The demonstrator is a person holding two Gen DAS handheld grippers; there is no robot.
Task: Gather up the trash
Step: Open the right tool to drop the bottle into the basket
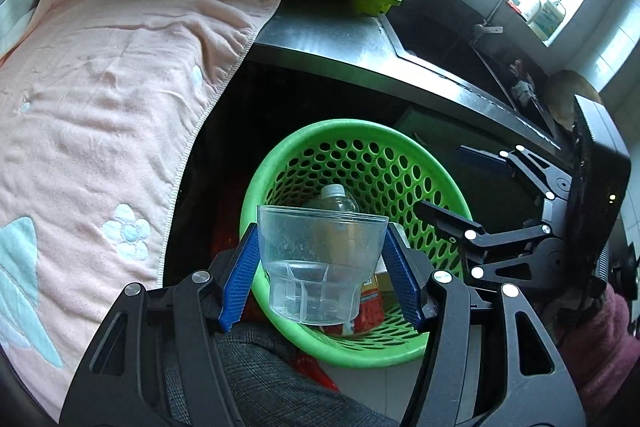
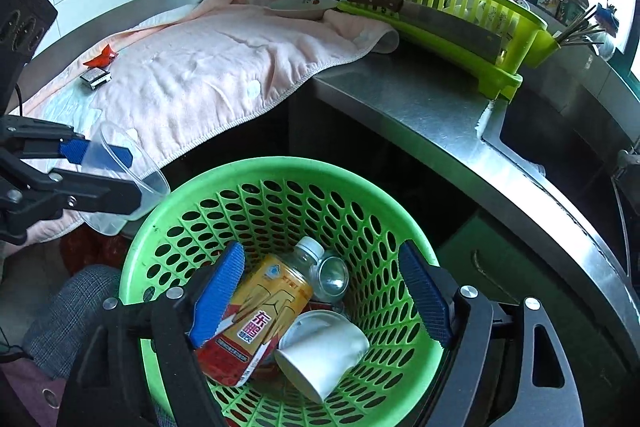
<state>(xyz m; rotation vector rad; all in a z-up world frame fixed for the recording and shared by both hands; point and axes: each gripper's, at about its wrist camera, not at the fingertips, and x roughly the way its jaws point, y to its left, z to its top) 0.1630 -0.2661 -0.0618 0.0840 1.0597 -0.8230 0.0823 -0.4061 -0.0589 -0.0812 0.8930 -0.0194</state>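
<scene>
My left gripper is shut on a clear plastic cup, its blue pads pressed on both sides, just over the near rim of the green perforated basket. From the right wrist view, that left gripper holds the clear cup tilted beside the green basket's left rim. My right gripper stands open over the basket. Below it lie an orange-labelled bottle, a clear bottle and a white paper cup. On the pink towel lie a red wrapper and a small packet.
A steel counter curves round the basket toward a sink. A lime dish rack with a large knife stands at the back, a plate beside it. A person's grey-trousered knee is under the basket's near side.
</scene>
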